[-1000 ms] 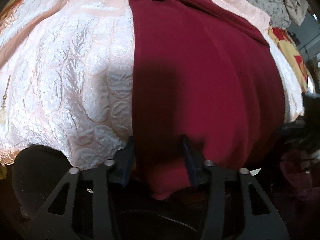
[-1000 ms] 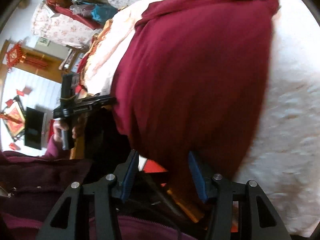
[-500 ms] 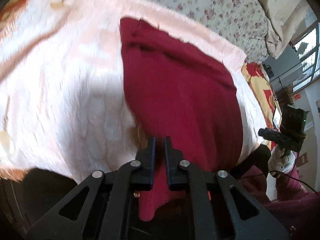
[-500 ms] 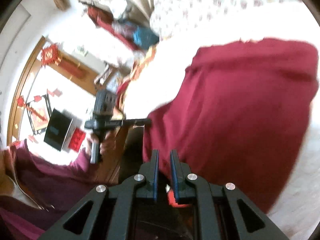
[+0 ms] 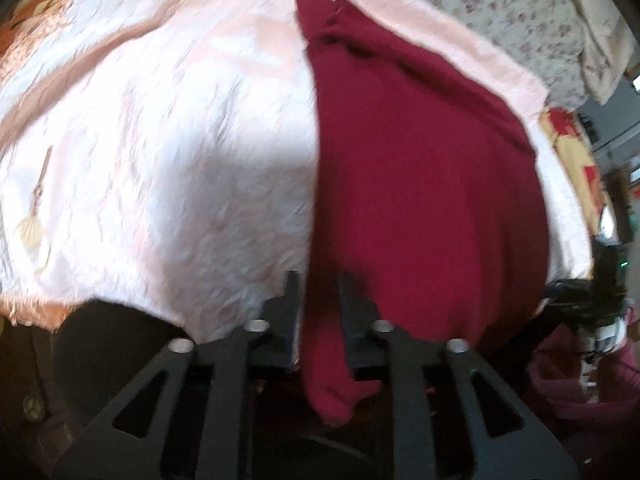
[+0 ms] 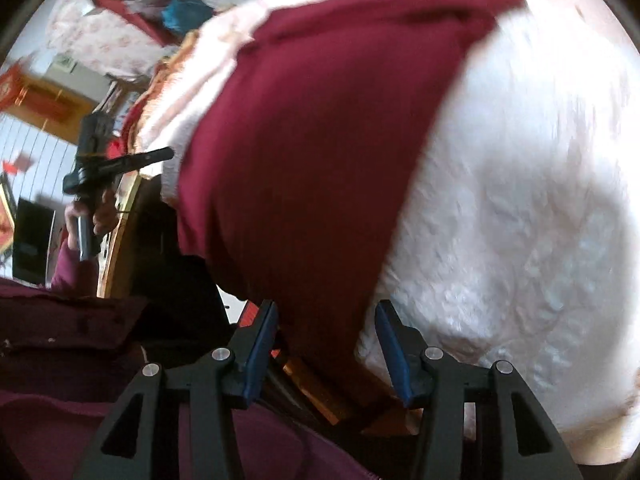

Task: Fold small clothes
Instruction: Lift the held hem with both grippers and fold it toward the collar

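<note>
In the left wrist view, a dark red garment (image 5: 424, 184) is seen spread on a pale pink quilted bedspread (image 5: 168, 168), its long axis running away from the left gripper (image 5: 318, 292). The near hem hangs between the parted fingers (contact cannot be judged through the blur).

In the right wrist view, the garment (image 6: 320, 152) is shown draped over the bed edge, its lower edge between the widely spread fingers of the right gripper (image 6: 326, 320); nothing is clamped
</note>
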`<control>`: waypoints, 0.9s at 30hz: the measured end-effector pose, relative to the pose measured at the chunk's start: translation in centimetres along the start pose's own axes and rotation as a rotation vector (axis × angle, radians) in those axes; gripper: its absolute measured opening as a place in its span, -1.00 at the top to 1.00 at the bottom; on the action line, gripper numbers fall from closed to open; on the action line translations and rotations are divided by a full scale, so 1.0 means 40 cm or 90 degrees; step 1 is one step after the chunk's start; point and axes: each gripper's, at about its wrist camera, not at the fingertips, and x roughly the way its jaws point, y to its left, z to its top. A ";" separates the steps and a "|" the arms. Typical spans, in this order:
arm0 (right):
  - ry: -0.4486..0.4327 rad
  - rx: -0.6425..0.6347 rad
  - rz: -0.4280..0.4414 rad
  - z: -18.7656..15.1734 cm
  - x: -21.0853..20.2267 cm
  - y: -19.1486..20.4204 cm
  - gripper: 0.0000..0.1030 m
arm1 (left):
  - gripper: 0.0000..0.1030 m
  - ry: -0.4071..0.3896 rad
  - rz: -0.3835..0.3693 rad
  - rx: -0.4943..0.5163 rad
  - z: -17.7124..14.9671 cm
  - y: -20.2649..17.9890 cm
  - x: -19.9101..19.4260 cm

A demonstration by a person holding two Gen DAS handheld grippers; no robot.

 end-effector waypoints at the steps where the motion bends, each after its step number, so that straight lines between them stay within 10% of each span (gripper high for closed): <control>1: 0.000 -0.009 0.007 0.004 0.006 0.010 0.06 | 0.28 0.006 0.003 0.002 -0.009 -0.001 0.008; 24: 0.032 -0.037 0.168 0.065 0.108 0.074 0.01 | 0.20 0.046 -0.006 0.072 -0.027 -0.072 0.082; 27: 0.034 -0.061 0.168 0.072 0.122 0.102 0.11 | 0.47 0.045 -0.003 0.077 -0.029 -0.084 0.086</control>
